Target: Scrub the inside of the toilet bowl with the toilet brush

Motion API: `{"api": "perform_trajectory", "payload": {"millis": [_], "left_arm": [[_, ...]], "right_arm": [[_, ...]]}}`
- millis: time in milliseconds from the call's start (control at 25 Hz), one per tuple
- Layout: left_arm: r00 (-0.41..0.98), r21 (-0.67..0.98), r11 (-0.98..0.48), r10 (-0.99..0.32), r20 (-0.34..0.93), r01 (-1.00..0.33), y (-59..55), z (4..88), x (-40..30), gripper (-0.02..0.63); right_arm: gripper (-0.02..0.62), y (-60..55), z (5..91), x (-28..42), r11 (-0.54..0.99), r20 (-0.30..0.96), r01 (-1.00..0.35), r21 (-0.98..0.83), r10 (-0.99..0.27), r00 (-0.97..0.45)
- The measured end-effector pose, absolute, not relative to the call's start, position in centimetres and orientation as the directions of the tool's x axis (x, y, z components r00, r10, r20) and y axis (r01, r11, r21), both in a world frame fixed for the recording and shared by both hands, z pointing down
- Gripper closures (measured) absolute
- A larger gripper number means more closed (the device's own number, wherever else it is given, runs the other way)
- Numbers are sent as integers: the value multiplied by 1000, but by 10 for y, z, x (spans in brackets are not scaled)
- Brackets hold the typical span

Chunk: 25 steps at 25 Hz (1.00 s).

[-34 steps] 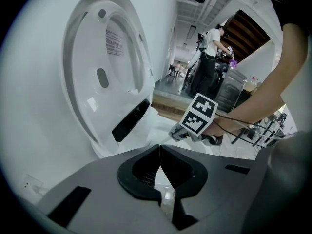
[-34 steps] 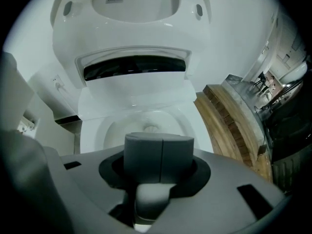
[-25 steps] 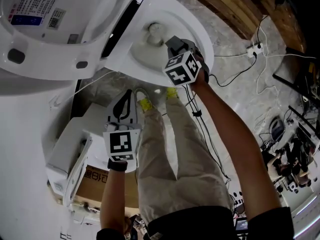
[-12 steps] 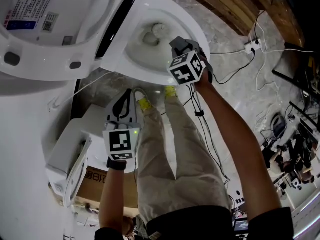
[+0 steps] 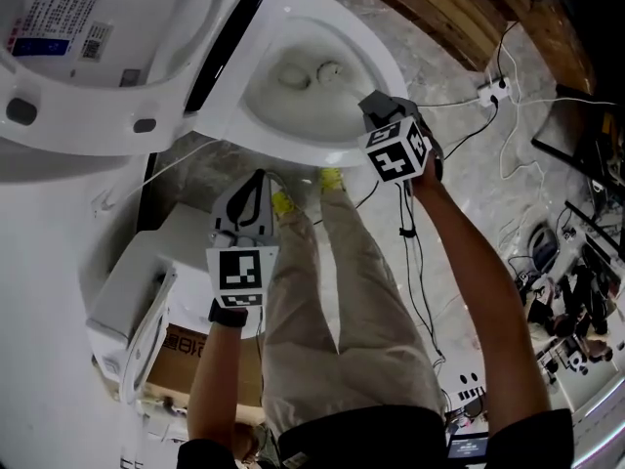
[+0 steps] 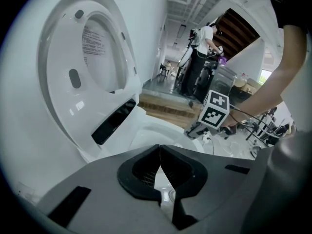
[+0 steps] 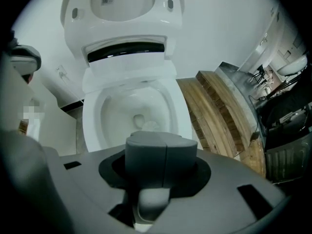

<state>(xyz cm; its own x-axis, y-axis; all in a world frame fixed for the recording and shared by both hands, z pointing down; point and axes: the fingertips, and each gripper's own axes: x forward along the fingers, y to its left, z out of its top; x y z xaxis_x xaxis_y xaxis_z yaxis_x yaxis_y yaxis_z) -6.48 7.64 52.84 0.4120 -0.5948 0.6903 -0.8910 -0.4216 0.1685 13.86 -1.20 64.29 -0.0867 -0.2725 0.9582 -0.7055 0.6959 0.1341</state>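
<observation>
The white toilet bowl (image 5: pixel 278 101) stands with its seat and lid (image 5: pixel 88 66) raised. A white brush head (image 5: pixel 330 69) rests low in the bowl beside the drain; it also shows in the right gripper view as the brush head (image 7: pixel 151 126) inside the bowl (image 7: pixel 109 111). My right gripper (image 5: pixel 371 101) hangs over the bowl's near rim, shut on the grey handle (image 7: pixel 153 204) of the toilet brush. My left gripper (image 5: pixel 254 179) is held lower left, outside the bowl, jaws shut with nothing in them (image 6: pixel 160 150). From there I see the right gripper (image 6: pixel 197 129) at the rim.
The person's legs and yellow shoes (image 5: pixel 283 203) stand just in front of the toilet. A white unit (image 5: pixel 127 296) and a cardboard box (image 5: pixel 186 345) sit at the left. A power strip with cables (image 5: pixel 493 94) lies on the floor right, below a wooden step (image 5: pixel 469 18).
My right gripper has swung to the right along the bowl's rim, and the brush head has shifted right inside the bowl. The left gripper has barely moved.
</observation>
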Motion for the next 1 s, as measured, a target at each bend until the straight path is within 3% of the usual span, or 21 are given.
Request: {"api": "perform_trajectory", "payload": {"millis": [520,1000], "left_arm": [[417,178,-419,-594,688,-890,82,533,-62,586],[397,147,-431,-579,712,-891,91,543,-73,586]], "right_arm": [[436,54,643,146,683,987,-730,-4,-117,-114],[437,36,687,88,834,989,-545,85,-136,-55]]}}
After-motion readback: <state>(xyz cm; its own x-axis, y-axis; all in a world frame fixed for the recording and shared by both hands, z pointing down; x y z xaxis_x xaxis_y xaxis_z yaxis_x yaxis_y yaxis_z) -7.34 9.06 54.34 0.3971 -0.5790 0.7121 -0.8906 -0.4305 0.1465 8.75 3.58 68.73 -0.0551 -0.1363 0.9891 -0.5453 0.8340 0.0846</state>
